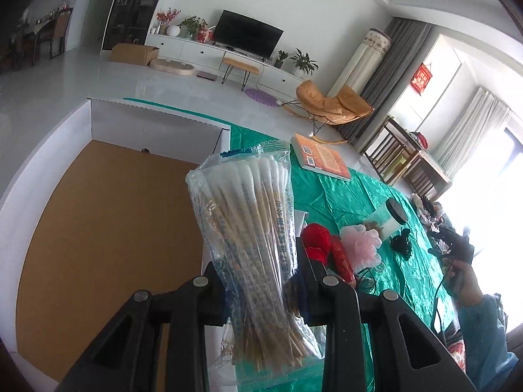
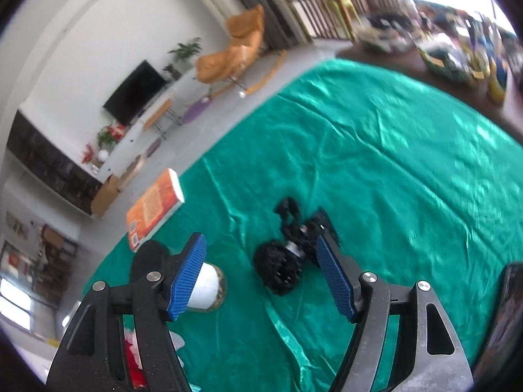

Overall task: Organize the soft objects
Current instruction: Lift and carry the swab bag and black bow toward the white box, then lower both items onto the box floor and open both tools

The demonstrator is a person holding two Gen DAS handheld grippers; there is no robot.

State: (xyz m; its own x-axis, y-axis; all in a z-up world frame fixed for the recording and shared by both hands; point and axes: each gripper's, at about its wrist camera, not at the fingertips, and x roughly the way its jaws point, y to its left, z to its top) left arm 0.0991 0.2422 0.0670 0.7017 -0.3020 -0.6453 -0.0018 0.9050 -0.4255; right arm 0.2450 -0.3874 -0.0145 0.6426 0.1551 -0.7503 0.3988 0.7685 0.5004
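Observation:
My left gripper (image 1: 258,271) is shut on a clear plastic bag of cotton swabs (image 1: 251,228), held upright over the edge of a white cardboard box (image 1: 157,121) with a brown bottom. On the green cloth (image 1: 330,192) to the right lie a red yarn ball (image 1: 315,241), a pink mesh sponge (image 1: 361,245) and a black toy (image 1: 402,245). My right gripper (image 2: 261,274) stands open above the green cloth (image 2: 376,163), with nothing between its blue pads (image 2: 188,277). The black toy (image 2: 287,251) lies just beyond them, apart from them.
An orange book (image 2: 155,207) lies near the cloth's far edge, also seen as the book (image 1: 322,160). A white jar with a black lid (image 2: 202,284) lies on its side behind the right gripper's left finger. A sleeved hand (image 1: 467,281) holds the other gripper at the right.

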